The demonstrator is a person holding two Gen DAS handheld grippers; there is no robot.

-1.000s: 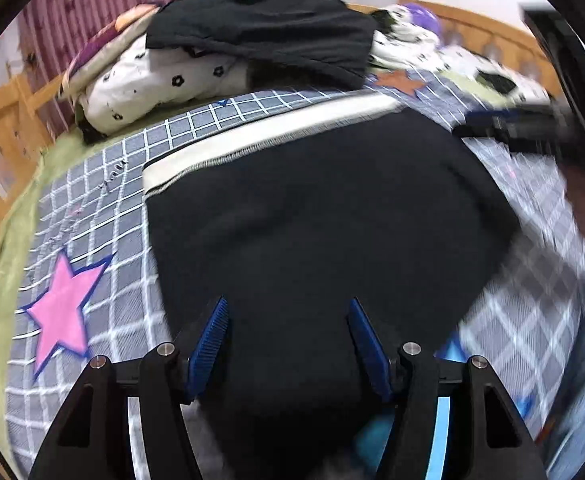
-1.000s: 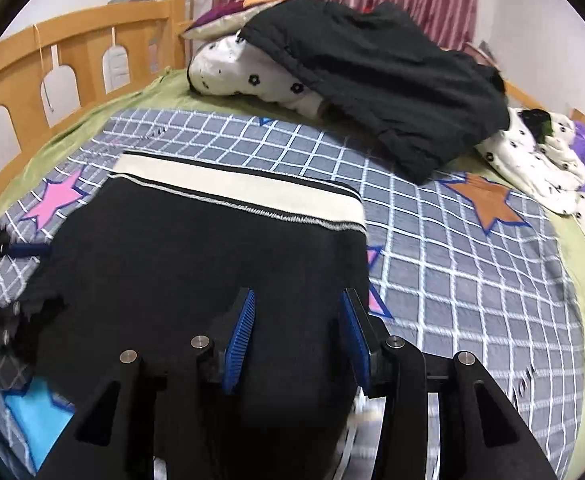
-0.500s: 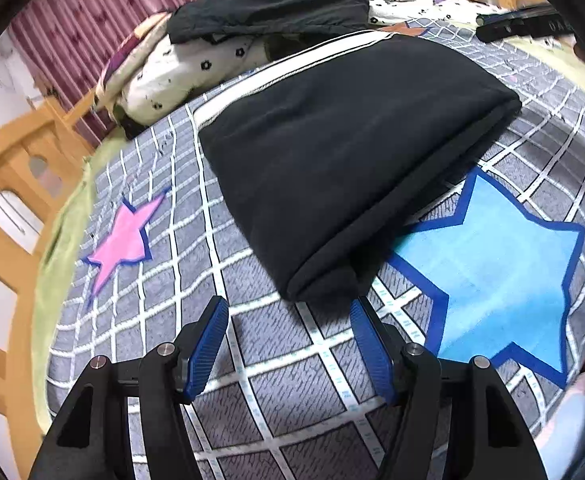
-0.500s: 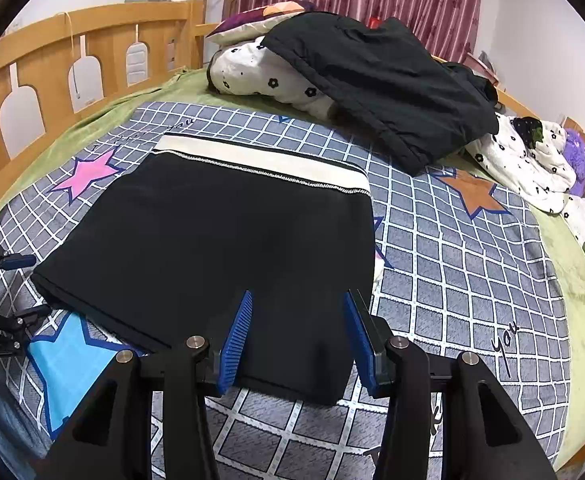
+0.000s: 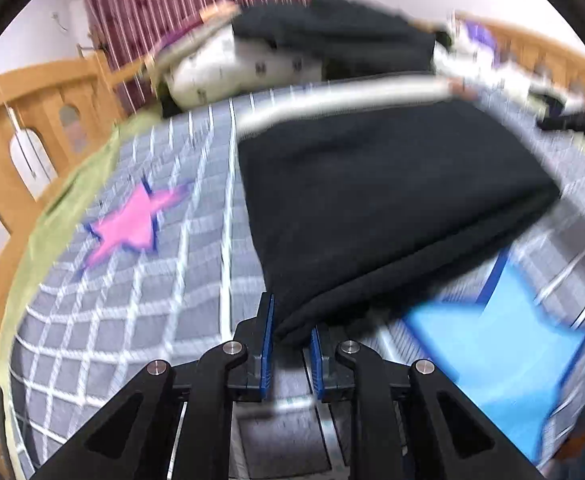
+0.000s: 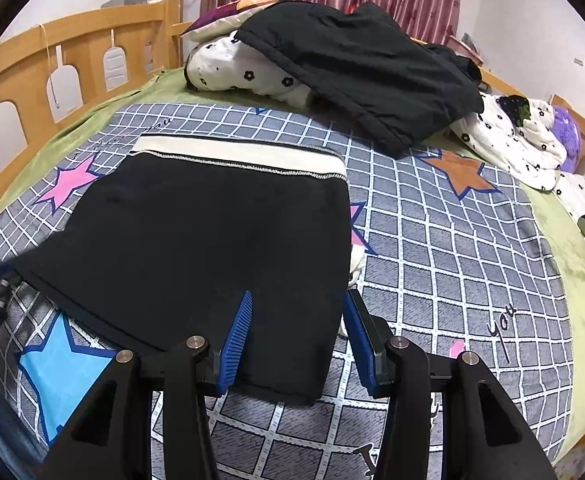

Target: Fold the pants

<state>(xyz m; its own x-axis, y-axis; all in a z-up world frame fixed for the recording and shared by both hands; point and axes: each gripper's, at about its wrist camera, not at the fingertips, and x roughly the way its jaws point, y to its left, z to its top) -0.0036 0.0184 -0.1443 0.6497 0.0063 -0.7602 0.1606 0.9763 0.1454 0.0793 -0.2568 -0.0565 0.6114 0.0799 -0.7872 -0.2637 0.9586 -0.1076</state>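
Black pants (image 6: 212, 248), already folded into a thick pad with the pale waistband (image 6: 244, 156) at the far end, lie flat on a checked bed (image 6: 452, 280) printed with stars. At the pad's near left corner, the left gripper (image 5: 290, 344) is pinched tight on the bunched fabric. Over the opposite near corner the right gripper (image 6: 298, 332) stands with its jaws apart, straddling the edge without holding it. By its look the cloth is soft, thick and limp, and light enough to lift easily; it would likely sag and slide out of square if raised by one corner alone. A safer hold would take all layers at both near corners together. Behind, a dark jacket (image 6: 364, 76) is heaped on floral bedding (image 6: 244, 68).
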